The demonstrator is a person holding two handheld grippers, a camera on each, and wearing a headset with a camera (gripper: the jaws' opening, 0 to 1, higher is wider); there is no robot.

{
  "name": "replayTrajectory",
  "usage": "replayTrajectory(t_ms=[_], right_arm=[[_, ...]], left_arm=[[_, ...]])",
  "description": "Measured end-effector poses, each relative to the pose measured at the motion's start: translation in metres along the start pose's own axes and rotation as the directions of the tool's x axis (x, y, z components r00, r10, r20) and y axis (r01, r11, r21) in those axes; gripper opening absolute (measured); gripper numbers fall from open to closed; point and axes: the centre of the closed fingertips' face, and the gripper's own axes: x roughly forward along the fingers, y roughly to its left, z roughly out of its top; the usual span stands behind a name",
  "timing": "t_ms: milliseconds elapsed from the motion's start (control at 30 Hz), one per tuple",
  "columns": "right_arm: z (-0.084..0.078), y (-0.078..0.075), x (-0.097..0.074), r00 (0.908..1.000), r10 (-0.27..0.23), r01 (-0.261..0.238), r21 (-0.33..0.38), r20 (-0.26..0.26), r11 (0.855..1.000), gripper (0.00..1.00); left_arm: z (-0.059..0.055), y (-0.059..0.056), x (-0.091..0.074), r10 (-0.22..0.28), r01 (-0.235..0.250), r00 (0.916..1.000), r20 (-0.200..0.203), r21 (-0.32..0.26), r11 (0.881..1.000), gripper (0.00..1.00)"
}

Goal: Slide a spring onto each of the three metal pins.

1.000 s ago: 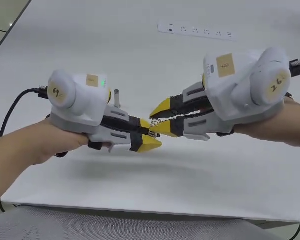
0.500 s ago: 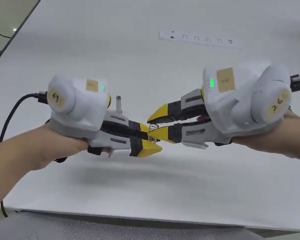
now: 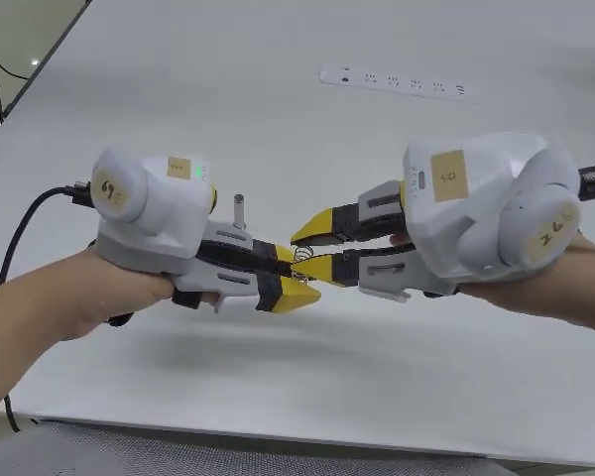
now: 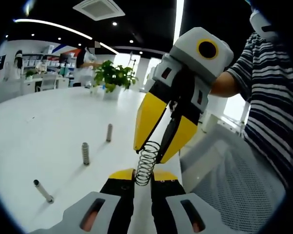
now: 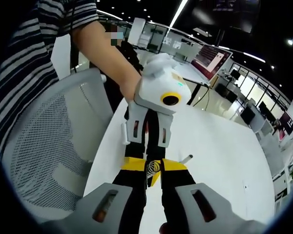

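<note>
Both grippers were tip to tip over the white table [image 3: 278, 119]. Our left gripper [image 4: 141, 176] pinched the spring [image 4: 146, 163] by one end; the right gripper [image 3: 299, 253] had its jaws partly apart around the other end (contact, we couldn't tell). Three metal pins [image 4: 85, 153] sat on the table beyond them.

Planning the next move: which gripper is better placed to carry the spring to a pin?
Likely left. The left gripper is shut on the coiled metal spring; the right gripper is open around it, and an upright metal pin stands near the left.
</note>
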Motion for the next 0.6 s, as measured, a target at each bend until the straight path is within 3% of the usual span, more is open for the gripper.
replayTrajectory(t_ms=[200, 600], right_arm=[[0.003, -0.002, 0.001, 0.9998, -0.009, 0.009, 0.017, 0.016, 1.0, 0.07], [0.005, -0.007, 0.002, 0.9999, -0.014, 0.014, -0.005, 0.007, 1.0, 0.07]], left_arm=[[-0.004, 0.002, -0.002, 0.019, -0.019, 0.9998, -0.009, -0.013, 1.0, 0.1], [-0.002, 0.009, -0.012, 0.075, -0.074, 0.9969, 0.023, -0.009, 0.997, 0.24]])
